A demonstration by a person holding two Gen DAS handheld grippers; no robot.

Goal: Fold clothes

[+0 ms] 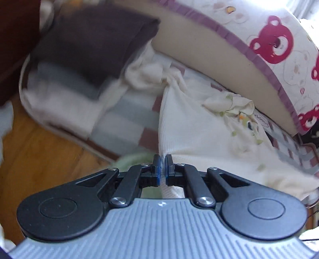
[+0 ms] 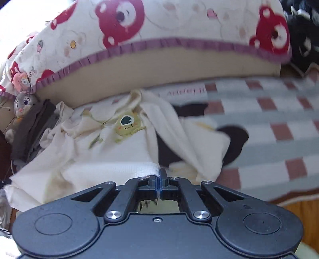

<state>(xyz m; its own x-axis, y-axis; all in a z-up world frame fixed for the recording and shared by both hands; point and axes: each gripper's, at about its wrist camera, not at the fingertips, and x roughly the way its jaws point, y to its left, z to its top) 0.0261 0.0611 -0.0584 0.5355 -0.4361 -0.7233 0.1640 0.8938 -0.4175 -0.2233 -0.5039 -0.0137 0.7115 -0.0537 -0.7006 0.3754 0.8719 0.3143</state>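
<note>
Two hand-held grippers are seen, each pinched shut on the same cream garment. The left hand-held gripper is closed on a ribbed white edge of it, with fabric caught between the blue-faced pads. The right hand-held gripper is likewise clamped on a ribbed white hem, its jaws pressed together with only cloth between them.

The cream garment is spread over a bed, draped and creased, with a yellow-green cartoon patch sewn on its front and small green sprigs printed on the soft knit. A dark shape, its kind not clear, is partly covered by the garment's right side in the right wrist view.

The checked bedcover beneath is patterned in white, grey-blue and dull red squares. Behind the garment a thick tan foam pad is laid across the bed, wrapped above by a cream cover printed with red bears and trimmed with a pleated mauve frill. A folded pile of clothes, dark brown on top with grey and white layers under it, is stacked just beside the garment's far corner; it is blurred in the left wrist view. A small grey plush rabbit is tucked near that pile. An orange-brown wooden floor is visible below the bed's edge.
</note>
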